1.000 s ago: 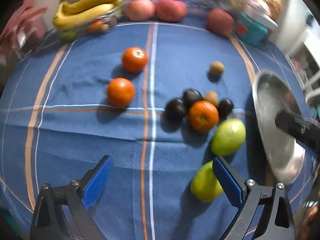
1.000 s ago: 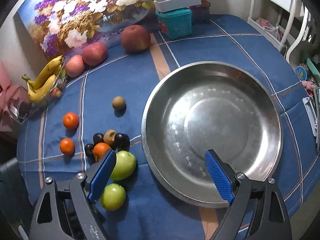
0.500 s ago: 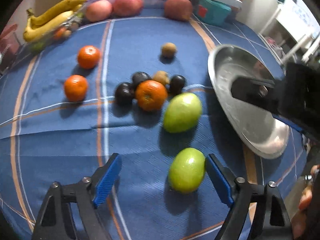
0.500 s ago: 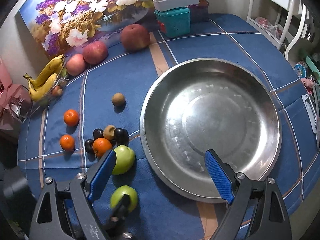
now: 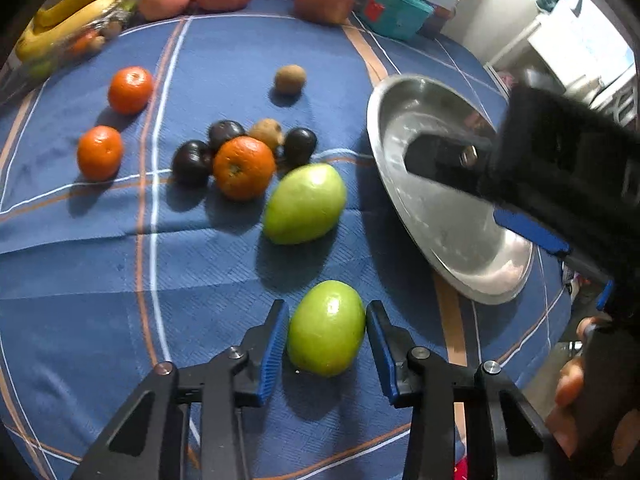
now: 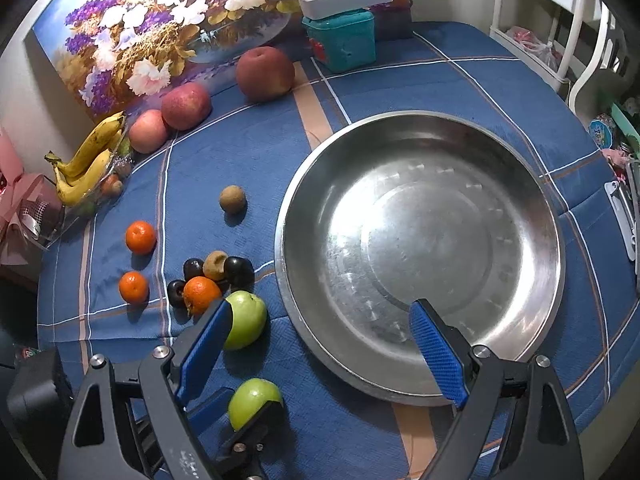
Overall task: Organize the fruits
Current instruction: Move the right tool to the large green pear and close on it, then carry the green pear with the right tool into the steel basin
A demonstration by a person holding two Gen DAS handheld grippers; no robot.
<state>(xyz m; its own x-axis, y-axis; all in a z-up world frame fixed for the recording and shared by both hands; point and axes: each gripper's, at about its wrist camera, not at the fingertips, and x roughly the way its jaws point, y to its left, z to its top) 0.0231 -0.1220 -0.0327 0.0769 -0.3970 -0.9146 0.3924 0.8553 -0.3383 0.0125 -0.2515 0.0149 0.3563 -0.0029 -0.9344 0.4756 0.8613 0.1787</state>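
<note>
My left gripper (image 5: 327, 334) has its blue pads on both sides of a green fruit (image 5: 326, 328) that lies on the blue tablecloth; the pads touch or nearly touch it. The same fruit shows in the right wrist view (image 6: 254, 402). A second green fruit (image 5: 305, 203) lies just beyond, next to an orange (image 5: 244, 167), dark plums (image 5: 192, 160) and a kiwi (image 5: 266, 131). My right gripper (image 6: 320, 344) is open and empty above the near rim of the big steel dish (image 6: 520, 216), which holds nothing.
Two small oranges (image 5: 130, 90) and a lone kiwi (image 5: 290, 79) lie further back. Bananas (image 6: 86, 164), three red apples (image 6: 186, 106) and a teal box (image 6: 340, 42) stand along the back by a flower picture. The table edge is at the right.
My left gripper has moved right and forward onto the near green fruit and its jaws have narrowed around it. The right gripper has stayed open over the dish.
</note>
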